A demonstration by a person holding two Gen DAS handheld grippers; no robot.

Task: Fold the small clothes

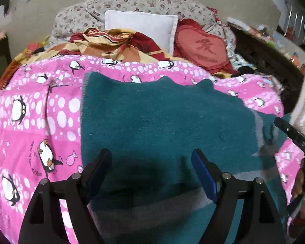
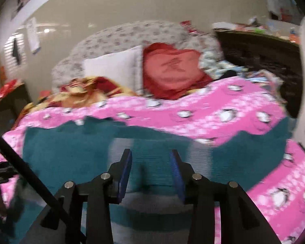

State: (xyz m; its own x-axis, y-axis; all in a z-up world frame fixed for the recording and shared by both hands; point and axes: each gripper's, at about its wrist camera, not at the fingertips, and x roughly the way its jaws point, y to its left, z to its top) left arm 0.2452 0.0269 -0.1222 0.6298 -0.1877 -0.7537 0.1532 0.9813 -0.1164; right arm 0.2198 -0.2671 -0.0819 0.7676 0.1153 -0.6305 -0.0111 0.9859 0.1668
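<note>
A teal knitted garment (image 1: pixel 162 118) with grey stripes lies flat on a pink penguin-print blanket (image 1: pixel 34 109). My left gripper (image 1: pixel 151 156) hovers open over its near part, with nothing between the blue pads. In the right wrist view the same garment (image 2: pixel 71 148) spreads across the blanket (image 2: pixel 223 109), its sleeve reaching right. My right gripper (image 2: pixel 150 156) is open above a grey stripe and holds nothing. The right gripper's body (image 1: pixel 294 138) shows at the right edge of the left wrist view.
Behind the blanket lie a white pillow (image 1: pixel 142 26), a red heart cushion (image 1: pixel 201 48), a crumpled red and yellow cloth (image 1: pixel 111 40) and a floral quilt (image 1: pixel 132 0). A dark cluttered shelf (image 1: pixel 264 50) stands at the right. A side table (image 2: pixel 8 97) stands at the left.
</note>
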